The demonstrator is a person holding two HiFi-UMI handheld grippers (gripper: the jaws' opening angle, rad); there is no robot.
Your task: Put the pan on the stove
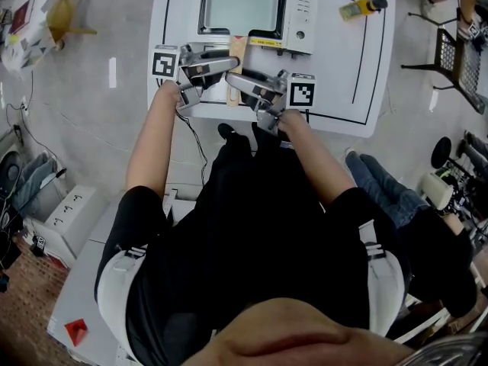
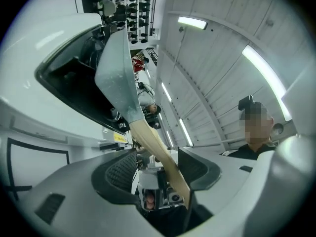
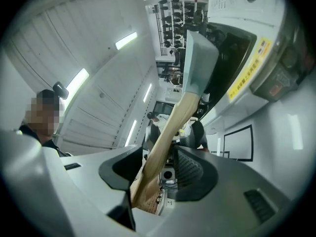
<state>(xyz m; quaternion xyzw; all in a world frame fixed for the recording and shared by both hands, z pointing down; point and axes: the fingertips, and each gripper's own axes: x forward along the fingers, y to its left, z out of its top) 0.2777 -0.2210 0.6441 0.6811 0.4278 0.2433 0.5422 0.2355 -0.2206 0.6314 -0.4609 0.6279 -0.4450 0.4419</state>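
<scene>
My left tongs [image 2: 158, 168] and right tongs [image 3: 157, 172], released, straddle the wooden handle [image 2: 153, 142]; the pan [image 2: 116, 78] seems rigid and front-heavy, so I'd grip there.

The pan [image 1: 240, 2] is grey and squarish, with a pale wooden handle [image 1: 237, 49]. It sits flat on the dark top of the white stove [image 1: 303, 14], to the left of the stove's control strip. Its handle sticks out over the stove's front edge, towards the person. The stove stands on the white worktop [image 1: 343, 67], near its front edge.
</scene>
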